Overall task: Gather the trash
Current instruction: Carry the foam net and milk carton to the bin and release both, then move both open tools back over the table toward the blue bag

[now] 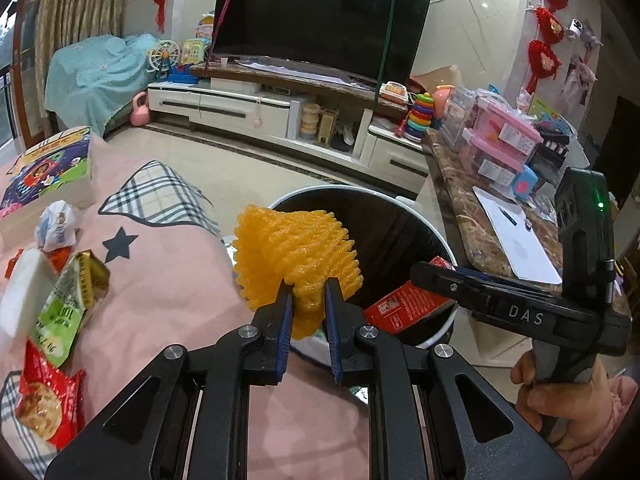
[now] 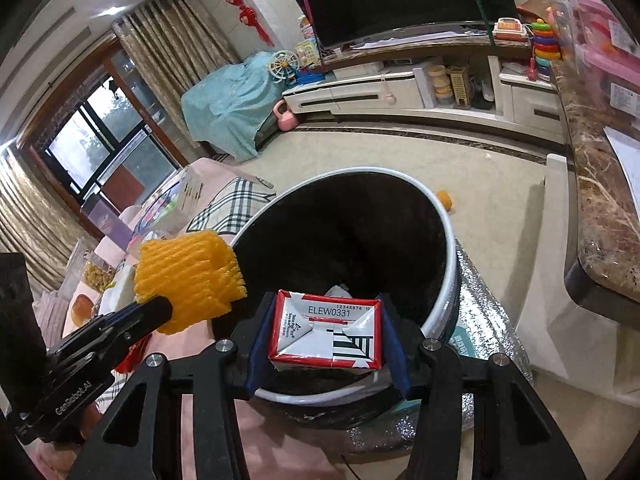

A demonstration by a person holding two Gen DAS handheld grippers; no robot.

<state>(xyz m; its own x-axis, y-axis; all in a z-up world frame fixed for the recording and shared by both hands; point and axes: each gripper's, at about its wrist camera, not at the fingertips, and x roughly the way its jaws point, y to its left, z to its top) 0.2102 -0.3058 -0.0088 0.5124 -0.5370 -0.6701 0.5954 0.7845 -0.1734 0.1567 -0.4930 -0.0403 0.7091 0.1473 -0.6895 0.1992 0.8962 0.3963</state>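
Both grippers are carrying trash to the white-rimmed, black-lined trash bin (image 2: 448, 248) standing just past the edge of the pink-clothed table (image 1: 168, 280), so the drop-off step is in hand. The left gripper (image 1: 308, 300) is pinching the orange foam fruit net (image 1: 296, 256) between its blue pads, fingers nearly together, with the net hanging at the bin's near rim, partly over the opening. The right gripper (image 2: 326, 332) is clamping a red-and-white drink carton (image 2: 326, 330) across its width, poised over the bin's near rim.

The next move, as I judge it, calls for spreading the fingers once each piece is fully over the opening; the net looks to need a little more reach.

The carton is reading "ELEW0331". The right gripper's body is marked "DAS", the left one's "GenRobot.AI". More wrappers (image 1: 68, 300) are lying along the table's left edge, awaiting collection.
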